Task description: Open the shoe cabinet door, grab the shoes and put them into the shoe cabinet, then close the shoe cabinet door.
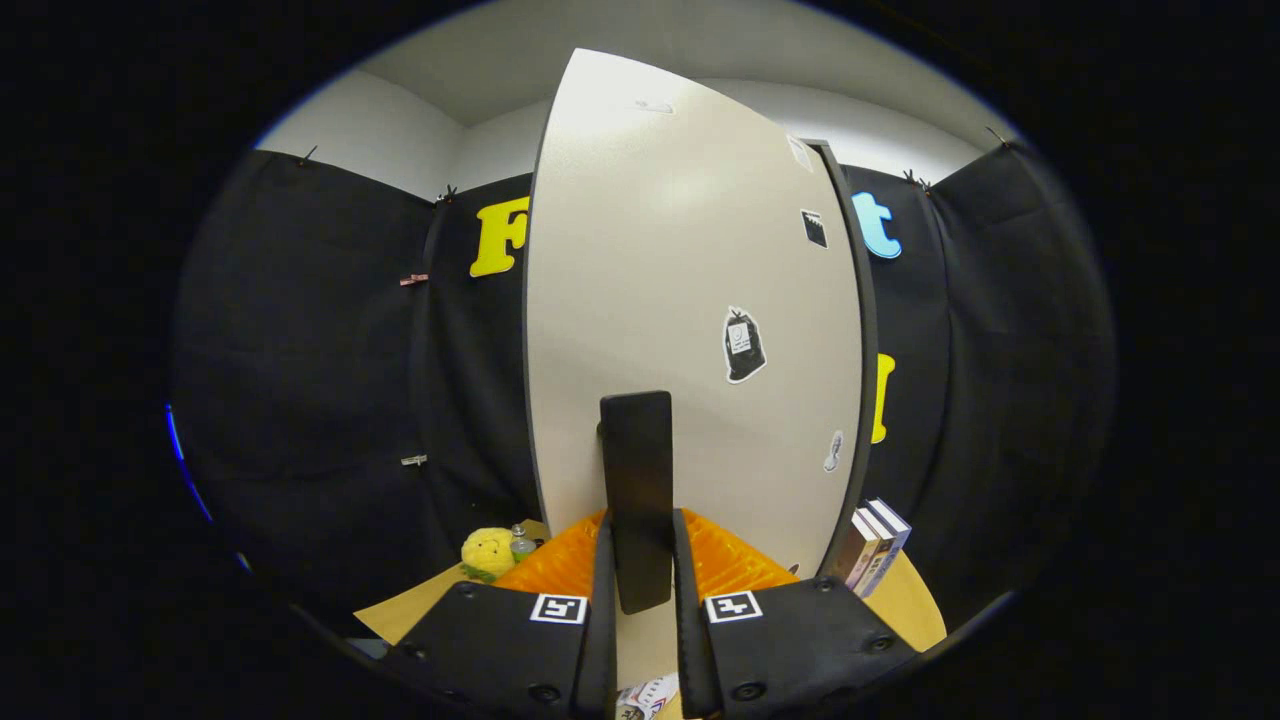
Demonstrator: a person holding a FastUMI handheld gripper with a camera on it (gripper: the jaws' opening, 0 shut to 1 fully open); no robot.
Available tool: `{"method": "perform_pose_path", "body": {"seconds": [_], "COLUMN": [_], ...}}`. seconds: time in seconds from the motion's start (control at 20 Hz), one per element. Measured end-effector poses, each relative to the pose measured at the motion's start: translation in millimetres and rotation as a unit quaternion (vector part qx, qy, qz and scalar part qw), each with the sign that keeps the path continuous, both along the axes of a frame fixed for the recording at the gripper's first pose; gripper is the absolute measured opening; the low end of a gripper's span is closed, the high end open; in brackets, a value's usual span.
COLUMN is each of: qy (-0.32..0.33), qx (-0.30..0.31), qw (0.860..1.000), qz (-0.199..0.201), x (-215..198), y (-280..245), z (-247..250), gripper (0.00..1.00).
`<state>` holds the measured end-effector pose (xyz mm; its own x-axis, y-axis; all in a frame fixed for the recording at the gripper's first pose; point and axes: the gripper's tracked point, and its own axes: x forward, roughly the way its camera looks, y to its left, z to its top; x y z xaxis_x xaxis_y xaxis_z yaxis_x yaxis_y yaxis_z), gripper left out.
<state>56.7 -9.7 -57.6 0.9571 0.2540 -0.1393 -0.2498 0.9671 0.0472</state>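
The shoe cabinet door (690, 300) is a tall pale panel with dark edging and a few stickers, standing right in front of me and swung partly out. Its black upright handle (636, 490) rises from between my fingers. My gripper (640, 560) is shut on that handle, one finger pressing on each side of its lower part. A bit of a shoe (645, 695) with a pale patterned surface peeks out low down, between the finger bases.
A tan tabletop (915, 600) lies under the cabinet. A yellow plush toy (487, 552) and a small bottle (520, 540) sit left of the door. Several upright books (875, 550) stand to its right. Black cloth walls surround the booth.
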Motion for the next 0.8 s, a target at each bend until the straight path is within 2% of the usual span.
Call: {"method": "perform_pose_path", "body": {"seconds": [0.8], "qy": [-0.01], "qx": [-0.014], "qw": [0.998], "qz": [-0.068], "x": [-29], "y": [-79], "z": [10], "gripper": [0.27]}}
